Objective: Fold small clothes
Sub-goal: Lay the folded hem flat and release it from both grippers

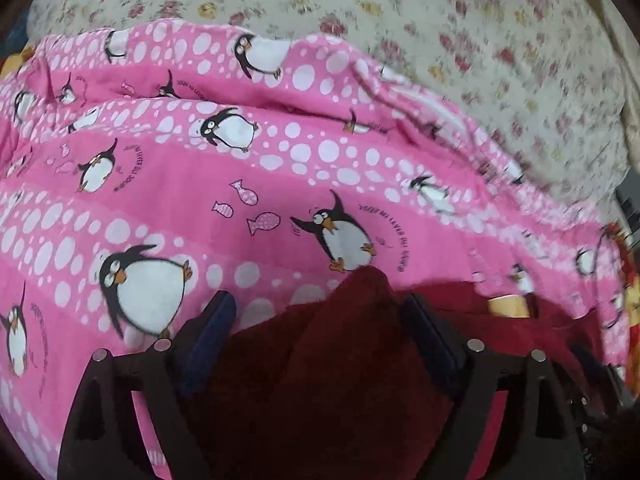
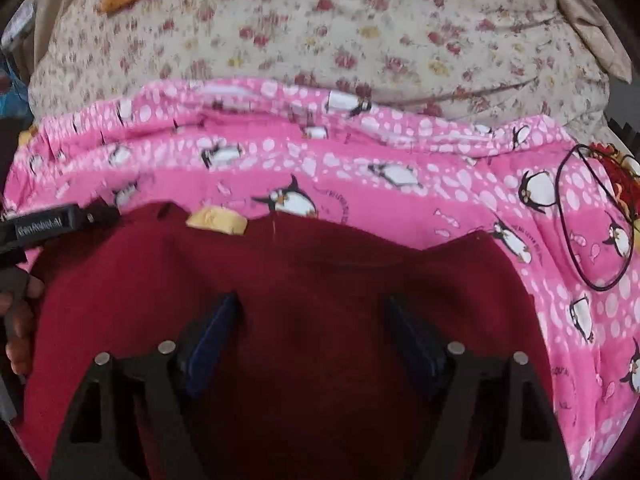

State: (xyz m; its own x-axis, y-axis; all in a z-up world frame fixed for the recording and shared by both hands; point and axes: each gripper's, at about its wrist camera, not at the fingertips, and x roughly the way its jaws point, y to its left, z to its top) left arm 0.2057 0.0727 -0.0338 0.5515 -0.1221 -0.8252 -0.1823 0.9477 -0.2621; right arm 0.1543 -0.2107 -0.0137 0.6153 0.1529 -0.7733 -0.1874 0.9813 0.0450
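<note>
Dark red fleece, a small garment (image 2: 320,280), is lying spread on the pink penguin-print sheet (image 2: 400,184), and this sheet is the landmark for everything else here. The garment is covering the near part of the sheet in both views. A pale yellow label (image 2: 217,221) is showing at the far edge of the garment, where the red cloth is meeting the pink one.

In the left wrist view, the left gripper (image 1: 316,320) is standing with its jaws wide apart, and a raised fold of the dark red garment (image 1: 352,340) is sitting between the two blue pads (image 1: 212,328). The pads are not pressing the fold from both sides, so the gripper is released and is holding nothing firmly.

In the right wrist view, the right gripper (image 2: 312,332) is also spread wide, hovering over the middle of the garment, with the red cloth lying flat under its blue pads (image 2: 214,332). It is not grasping anything.

At the left edge of the sheet in the right wrist view, the body of the other gripper is reaching in, and the person's fingers (image 2: 18,320) are wrapping around its handle.

A thin black cord (image 2: 592,220) is lying in a loop on the right part of the sheet. Behind the sheet, a cream floral bedcover (image 2: 360,32) is filling the far side.
</note>
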